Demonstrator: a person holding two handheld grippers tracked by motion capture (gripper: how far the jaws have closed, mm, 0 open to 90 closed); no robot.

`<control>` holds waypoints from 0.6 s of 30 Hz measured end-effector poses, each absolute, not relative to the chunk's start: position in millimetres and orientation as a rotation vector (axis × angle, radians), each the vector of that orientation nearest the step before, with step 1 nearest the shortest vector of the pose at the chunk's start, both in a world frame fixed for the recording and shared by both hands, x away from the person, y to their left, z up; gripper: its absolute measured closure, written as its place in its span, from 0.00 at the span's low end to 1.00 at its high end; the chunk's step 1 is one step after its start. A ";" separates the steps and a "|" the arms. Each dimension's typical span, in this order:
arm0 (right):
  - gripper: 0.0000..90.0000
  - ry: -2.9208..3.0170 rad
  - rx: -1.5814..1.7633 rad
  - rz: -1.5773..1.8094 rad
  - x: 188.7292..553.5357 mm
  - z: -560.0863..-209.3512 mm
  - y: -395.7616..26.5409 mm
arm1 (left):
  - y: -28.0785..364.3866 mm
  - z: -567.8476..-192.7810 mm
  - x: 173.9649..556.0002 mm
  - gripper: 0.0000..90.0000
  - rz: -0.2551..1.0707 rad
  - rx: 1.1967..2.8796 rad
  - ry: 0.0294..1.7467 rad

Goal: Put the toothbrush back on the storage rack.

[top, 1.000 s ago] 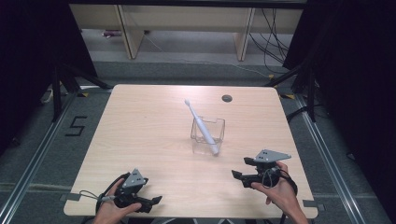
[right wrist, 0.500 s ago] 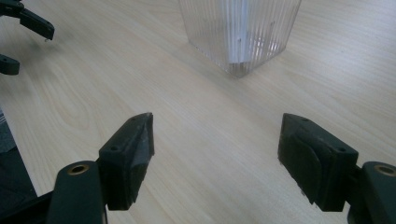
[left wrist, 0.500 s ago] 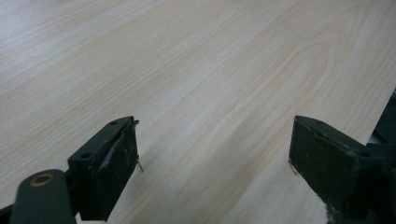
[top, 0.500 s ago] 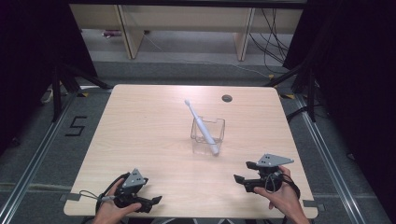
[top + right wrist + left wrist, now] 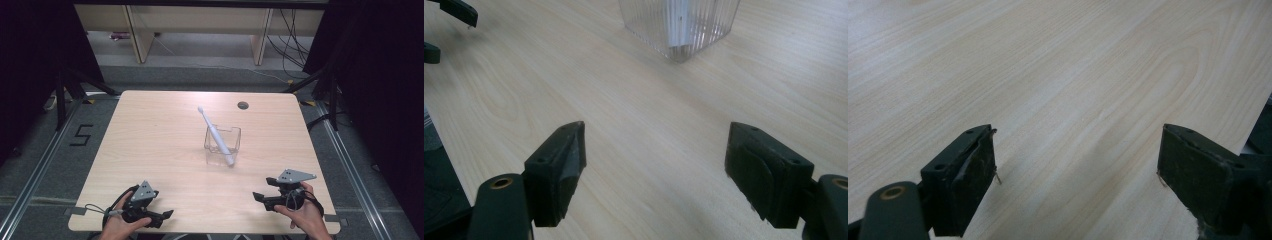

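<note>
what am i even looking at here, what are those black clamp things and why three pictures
A person sits at a wooden table and holds a hand-operated two-jaw gripper in each hand: the left gripper and the right gripper. The high view comes from a fixed camera above the table. The other two come from small cameras riding on each gripper, looking out along its black jaws. Both sets of jaws stand wide open and hold nothing. In the middle of the table stands a clear ribbed plastic cup with a white toothbrush leaning in it, head up. The right gripper view faces that cup.
</note>
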State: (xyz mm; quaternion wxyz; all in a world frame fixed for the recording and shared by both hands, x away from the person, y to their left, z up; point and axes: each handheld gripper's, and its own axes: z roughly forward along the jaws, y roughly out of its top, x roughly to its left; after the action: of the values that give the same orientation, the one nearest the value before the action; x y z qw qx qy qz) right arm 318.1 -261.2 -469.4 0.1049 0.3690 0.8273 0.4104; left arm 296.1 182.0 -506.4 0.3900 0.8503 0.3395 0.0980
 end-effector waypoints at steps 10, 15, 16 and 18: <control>0.27 2.446 1.118 1.181 310.8 -476.5 -266.0 | 182.0 -505.9 295.9 0.17 0.243 2.170 0.861; 0.25 2.464 1.132 1.157 307.8 -482.1 -267.9 | 182.1 -505.8 296.0 0.17 0.243 2.172 0.860; 0.24 2.463 1.117 1.169 308.1 -483.9 -267.8 | 182.1 -505.8 295.9 0.17 0.244 2.173 0.860; 0.24 2.488 1.113 1.158 307.3 -485.6 -268.1 | 182.1 -505.7 295.8 0.17 0.244 2.172 0.861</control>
State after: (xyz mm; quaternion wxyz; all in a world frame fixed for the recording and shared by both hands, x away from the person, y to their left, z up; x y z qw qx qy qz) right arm 307.3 -268.1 -485.6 0.0901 0.3743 0.8367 0.3896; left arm 295.8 182.1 -505.7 0.3859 0.8530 0.3381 0.0958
